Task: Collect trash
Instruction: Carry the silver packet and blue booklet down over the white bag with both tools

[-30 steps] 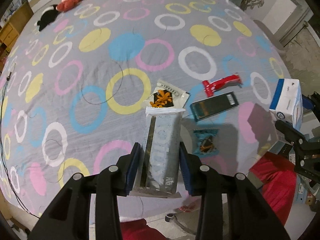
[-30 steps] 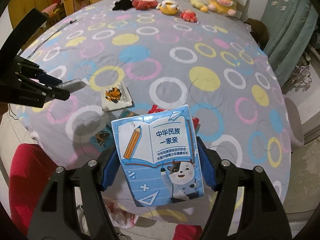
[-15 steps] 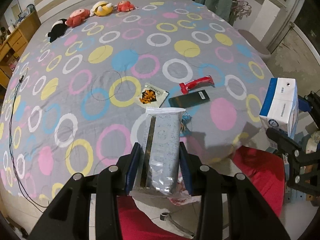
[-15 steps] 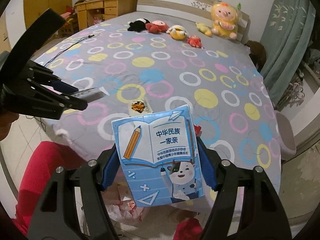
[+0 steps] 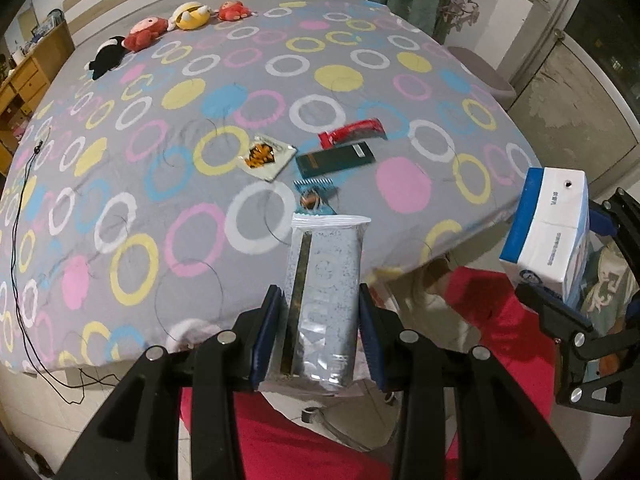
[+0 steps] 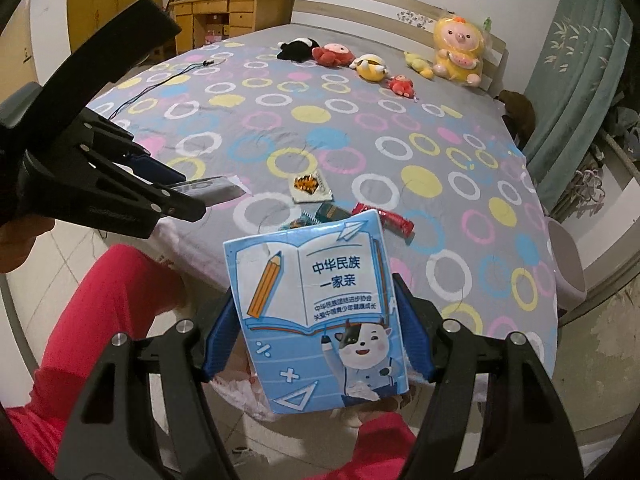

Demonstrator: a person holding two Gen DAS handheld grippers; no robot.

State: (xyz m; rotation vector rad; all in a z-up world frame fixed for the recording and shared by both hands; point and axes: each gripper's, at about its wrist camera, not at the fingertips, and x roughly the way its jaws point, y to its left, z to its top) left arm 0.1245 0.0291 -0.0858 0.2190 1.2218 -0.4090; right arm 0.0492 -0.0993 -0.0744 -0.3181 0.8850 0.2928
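My left gripper (image 5: pixel 320 332) is shut on a silver-grey snack wrapper (image 5: pixel 326 304) and holds it over the bed's near edge. My right gripper (image 6: pixel 316 336) is shut on a blue and white milk carton (image 6: pixel 316 316) with a cartoon cow; the same carton (image 5: pixel 548 232) shows at the right of the left wrist view. On the circle-patterned bedspread (image 5: pixel 200 120) lie a white packet with orange print (image 5: pixel 266 156), a dark green flat box (image 5: pixel 336 159), a red wrapper (image 5: pixel 352 130) and a small blue packet (image 5: pixel 314 196).
Plush toys (image 6: pixel 372 66) line the head of the bed. A black cable (image 5: pixel 20 216) trails over its left side. A wooden desk (image 6: pixel 224 12) stands behind, a green curtain (image 6: pixel 576 68) to the right. A person's red trousers (image 5: pixel 288 432) and tiled floor lie below.
Both grippers have pulled back and up from the bed with their loads still held; the bed looks smaller and the trousers and floor have come into view.
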